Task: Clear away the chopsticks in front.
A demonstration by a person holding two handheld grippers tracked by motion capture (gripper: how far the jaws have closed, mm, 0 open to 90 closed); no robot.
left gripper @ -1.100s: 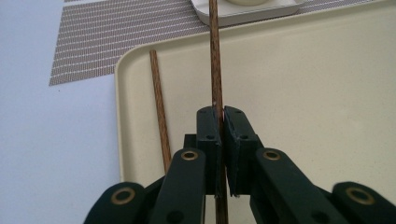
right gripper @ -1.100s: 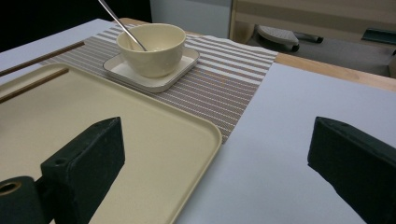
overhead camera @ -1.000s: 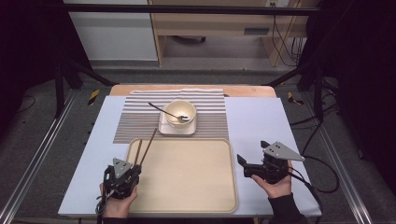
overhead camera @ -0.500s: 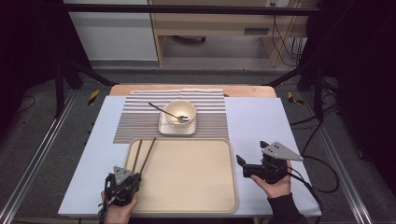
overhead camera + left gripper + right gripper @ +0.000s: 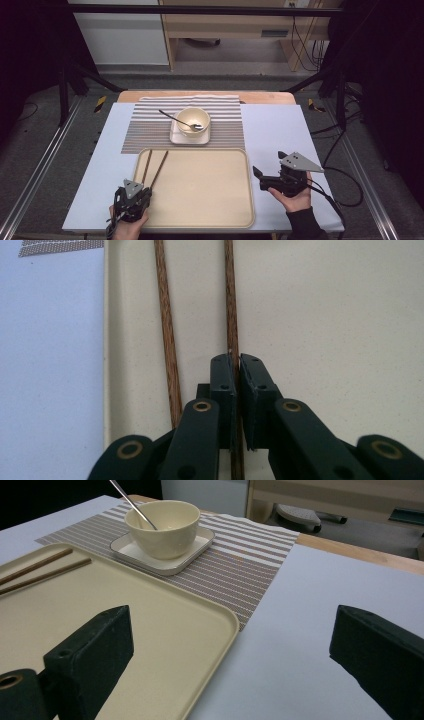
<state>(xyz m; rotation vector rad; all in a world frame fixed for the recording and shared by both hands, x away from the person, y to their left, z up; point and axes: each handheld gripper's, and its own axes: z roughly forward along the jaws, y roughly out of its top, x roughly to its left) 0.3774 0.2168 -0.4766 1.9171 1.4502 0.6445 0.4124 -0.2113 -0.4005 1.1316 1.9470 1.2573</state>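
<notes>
- Chopsticks [image 5: 154,167]: two wooden sticks on the left part of the cream tray [image 5: 210,200], long axes running near to far, slightly splayed.
- Left gripper [image 5: 235,365]: at the tray's near-left corner, jaws pinched on the near end of the right-hand chopstick [image 5: 230,300]; the other chopstick [image 5: 166,330] lies free just left of the jaws, though its near end is hidden beneath them.
- Right gripper [image 5: 259,176]: resting right of the tray, jaws spread wide, nothing between them, well apart from the sticks.
- Bowl [image 5: 193,120] with spoon: on the striped mat, beyond the tray.
</notes>
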